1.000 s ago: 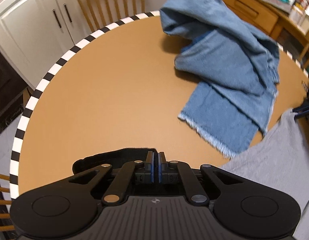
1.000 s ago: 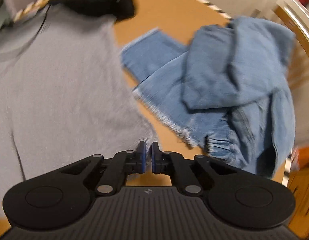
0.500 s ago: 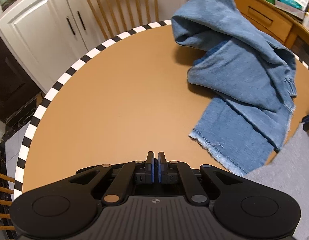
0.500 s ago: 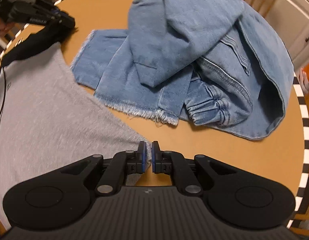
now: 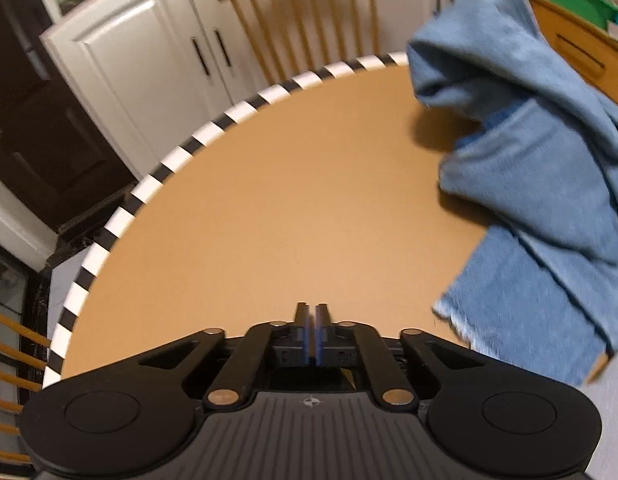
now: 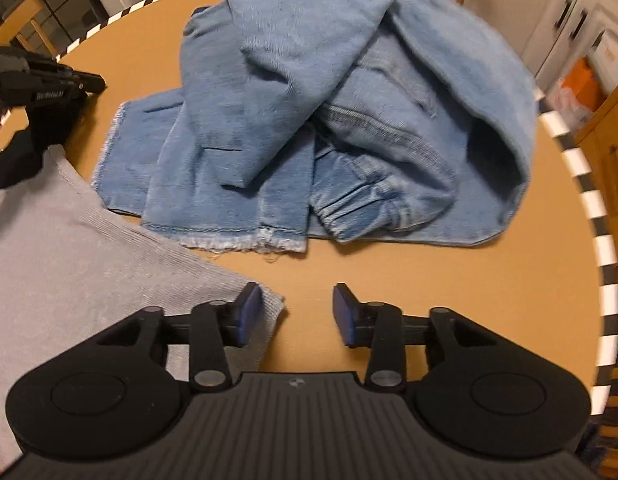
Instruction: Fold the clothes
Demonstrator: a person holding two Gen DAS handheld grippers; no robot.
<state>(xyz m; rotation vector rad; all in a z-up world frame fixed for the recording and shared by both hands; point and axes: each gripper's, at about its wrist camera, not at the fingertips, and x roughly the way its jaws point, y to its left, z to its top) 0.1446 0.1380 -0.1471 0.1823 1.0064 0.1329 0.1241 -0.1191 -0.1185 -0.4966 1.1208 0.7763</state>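
Rumpled blue jeans [image 5: 549, 200] lie in a heap on the round tan table [image 5: 249, 200], frayed hem toward me [image 6: 237, 240]. A grey shirt [image 6: 89, 260] lies flat at the near left, with a black garment [image 6: 25, 152] past its far edge. My right gripper [image 6: 297, 312] is open and its jaws are opening. The shirt's corner lies by the left pad [image 6: 251, 312], and neither pad presses on it. My left gripper [image 5: 311, 314] hovers over bare table, its jaws opening to a thin slit with nothing between them. It also shows above the black garment, as the left gripper [image 6: 95, 80].
A black and white striped rim [image 5: 181, 152] runs round the table. A wooden chair [image 5: 309, 12] and white cabinets [image 5: 129, 64] stand behind it, and a wooden dresser [image 5: 581, 44] at the far right. Another chair [image 6: 25, 24] stands at the left.
The right jaws have spread apart and let go of the grey shirt's corner. The left gripper has tilted upward, the black garment has left its view, and its jaws have parted slightly.
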